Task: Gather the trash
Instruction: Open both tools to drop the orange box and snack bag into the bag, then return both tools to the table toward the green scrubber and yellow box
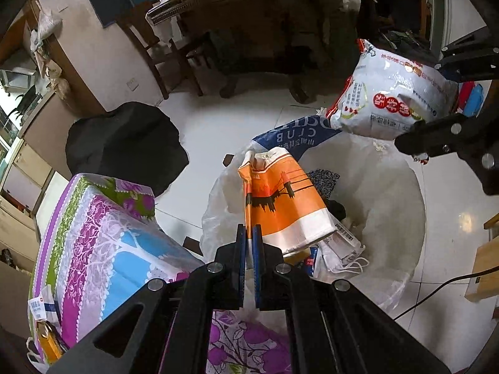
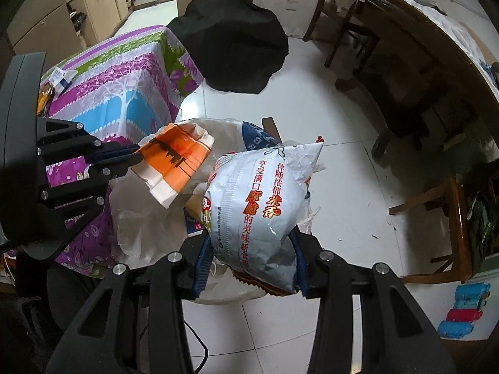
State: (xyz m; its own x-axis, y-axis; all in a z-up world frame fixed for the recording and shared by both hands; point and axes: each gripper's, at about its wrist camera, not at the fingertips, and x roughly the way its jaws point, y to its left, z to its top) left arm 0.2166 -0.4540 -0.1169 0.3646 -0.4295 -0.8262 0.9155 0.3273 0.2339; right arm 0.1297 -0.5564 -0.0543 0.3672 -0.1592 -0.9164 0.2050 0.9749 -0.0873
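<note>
Blue bag (image 1: 290, 135) reads perhaps "CLUB".

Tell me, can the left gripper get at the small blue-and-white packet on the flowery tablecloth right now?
Probably not yet. The left gripper is shut on the orange paper bag over the trash bin, so it must drop that first. The packet itself lies uncovered on the tablecloth.

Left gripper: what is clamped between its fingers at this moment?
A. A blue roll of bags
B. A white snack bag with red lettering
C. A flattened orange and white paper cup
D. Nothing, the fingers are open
C: the left gripper is shut on the edge of the flattened orange and white paper cup, held over the bin lined with a clear bag; the white snack bag sits in the right gripper.
</note>
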